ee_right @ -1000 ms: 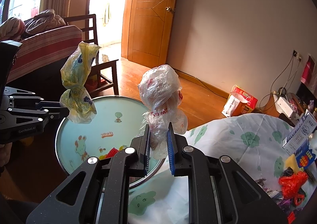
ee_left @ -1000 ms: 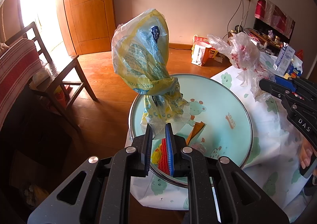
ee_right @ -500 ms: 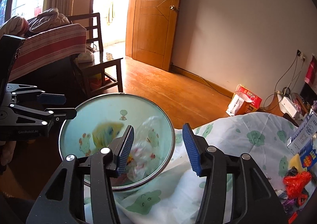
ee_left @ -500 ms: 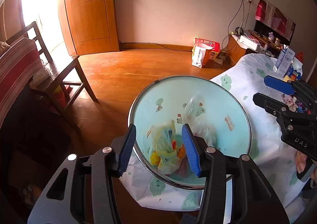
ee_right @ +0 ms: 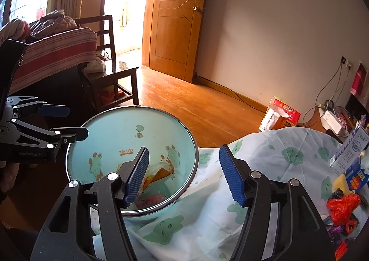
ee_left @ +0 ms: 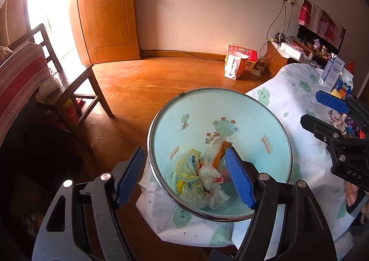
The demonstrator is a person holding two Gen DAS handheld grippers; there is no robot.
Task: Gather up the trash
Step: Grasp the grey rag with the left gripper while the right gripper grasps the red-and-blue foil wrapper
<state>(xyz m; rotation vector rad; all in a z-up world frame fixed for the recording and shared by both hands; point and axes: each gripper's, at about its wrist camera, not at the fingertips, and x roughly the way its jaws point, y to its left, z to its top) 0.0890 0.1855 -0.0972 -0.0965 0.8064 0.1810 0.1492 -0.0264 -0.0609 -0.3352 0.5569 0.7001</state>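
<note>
down inside the pale green bin (ee_left: 242,108), the one printed with cartoon deer and the word "deer", i see the yellow bag (ee_left: 188,174) and the clear bag (ee_left: 213,182) lying side by side among other wrappers. my left tongs (ee_left: 184,176) have just been opening and stand spread over the bin, nothing between the pads. my right tongs (ee_right: 184,174) have just been opening too, spread and empty. across the gap i read "genrobot.ai" on one tool body and "das" on the other. red trash (ee_right: 343,206) sits on the printed cloth (ee_right: 265,157).
</note>
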